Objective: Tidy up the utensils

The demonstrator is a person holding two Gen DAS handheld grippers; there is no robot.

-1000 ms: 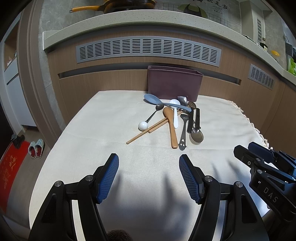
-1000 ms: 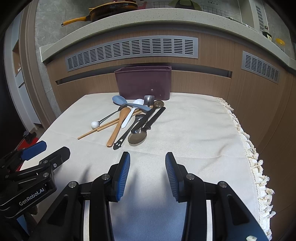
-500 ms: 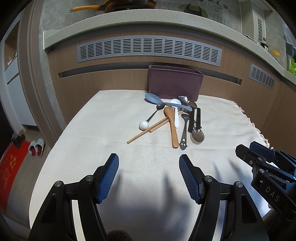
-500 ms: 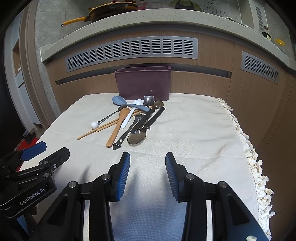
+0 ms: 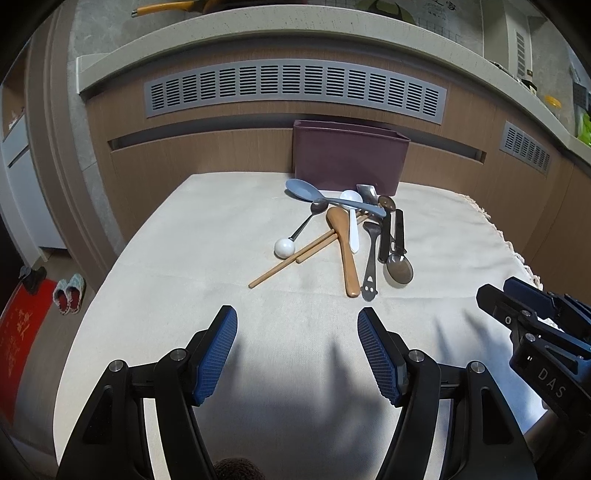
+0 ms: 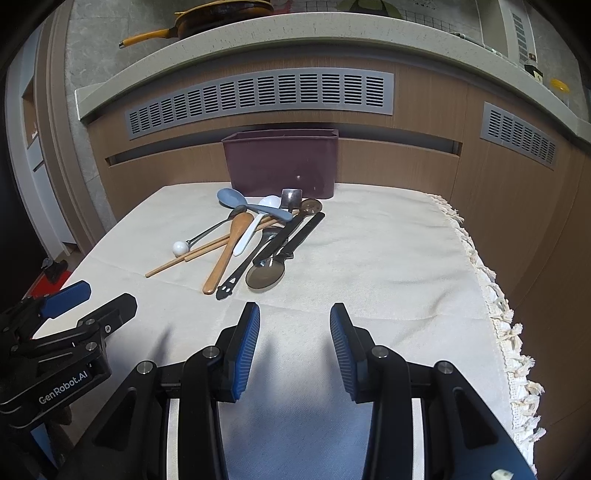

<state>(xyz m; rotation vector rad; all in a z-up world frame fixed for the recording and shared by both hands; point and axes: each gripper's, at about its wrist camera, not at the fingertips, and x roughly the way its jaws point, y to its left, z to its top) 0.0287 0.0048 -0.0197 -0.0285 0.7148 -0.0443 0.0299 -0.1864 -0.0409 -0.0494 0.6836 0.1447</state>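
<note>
A pile of utensils lies on the cream cloth: a blue spoon [image 5: 306, 191], a white spoon [image 5: 352, 221], a wooden spoon [image 5: 345, 247], wooden chopsticks [image 5: 291, 256], a metal spoon with a white ball end [image 5: 285, 247], a large metal spoon [image 5: 399, 268] and dark-handled pieces [image 5: 391, 236]. The pile also shows in the right wrist view [image 6: 255, 240]. A purple bin [image 5: 349, 155] stands behind it. My left gripper [image 5: 297, 347] is open and empty, short of the pile. My right gripper [image 6: 294, 341] is open and empty, near the large metal spoon [image 6: 266, 276].
The cloth-covered table [image 6: 388, 258] has a fringed right edge [image 6: 495, 306]. A wooden cabinet with grey vents [image 5: 295, 88] rises behind the bin. A yellow-handled pan [image 6: 207, 22] sits on the counter above. Slippers [image 5: 68, 293] lie on the floor at left.
Both grippers have crept slightly forward toward the pile. The utensils have not moved.
</note>
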